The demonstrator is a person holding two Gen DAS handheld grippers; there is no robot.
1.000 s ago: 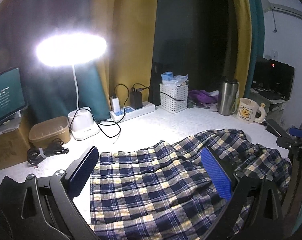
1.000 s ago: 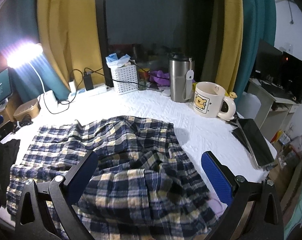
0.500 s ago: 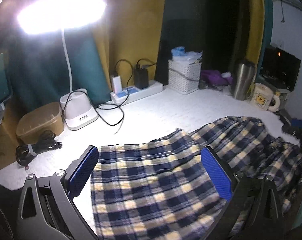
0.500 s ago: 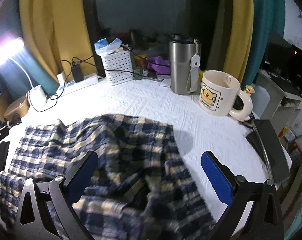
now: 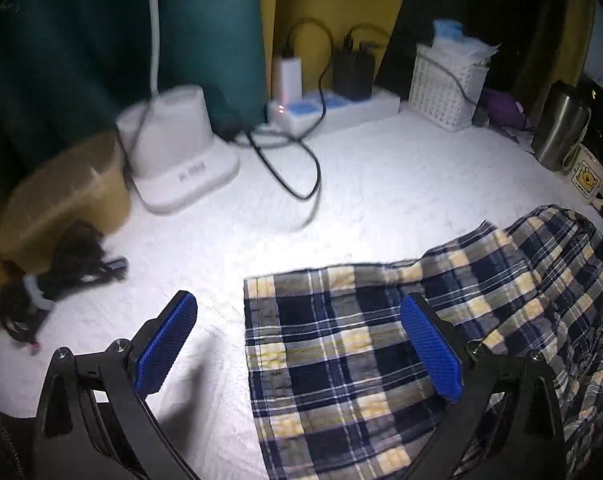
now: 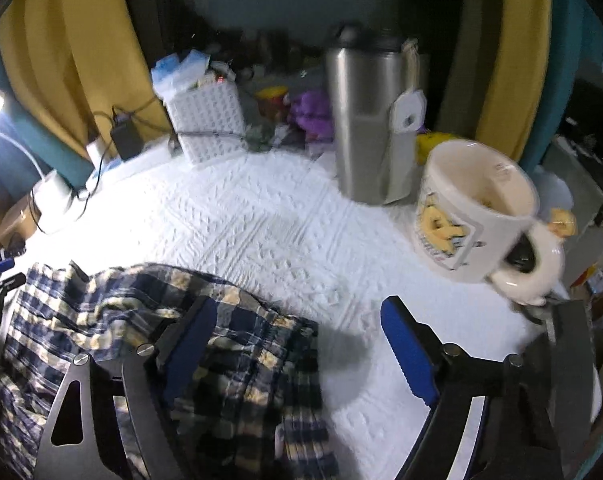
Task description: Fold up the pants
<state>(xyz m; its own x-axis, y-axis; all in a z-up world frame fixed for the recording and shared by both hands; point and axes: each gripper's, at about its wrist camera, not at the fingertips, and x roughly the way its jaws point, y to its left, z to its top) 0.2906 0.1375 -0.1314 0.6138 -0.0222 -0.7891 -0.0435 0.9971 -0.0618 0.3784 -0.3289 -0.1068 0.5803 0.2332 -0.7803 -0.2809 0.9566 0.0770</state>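
The navy and yellow plaid pants (image 5: 481, 300) lie rumpled on the white textured table cover (image 5: 381, 184). My left gripper (image 5: 297, 346) is open and low over the pants' left edge. One blue pad (image 5: 165, 344) is over bare cover and the other over cloth. In the right wrist view the pants (image 6: 101, 304) fill the lower left. My right gripper (image 6: 297, 348) straddles their right edge. Its jaws are closing, with cloth between them but not pressed. Its left finger (image 6: 189, 344) is above the fabric.
A cream bear mug (image 6: 477, 216) and a steel tumbler (image 6: 369, 128) stand close to the right gripper. At the back are a white basket (image 5: 445, 92), a power strip (image 5: 333, 108) with cables, and a lamp base (image 5: 177, 160). A tan box (image 5: 61, 200) and a black cable bundle (image 5: 61, 280) sit left.
Both grippers have dropped and tilted down toward the pants, the left toward the left hem, the right toward the right edge beside the mug. The right jaws have narrowed slightly.
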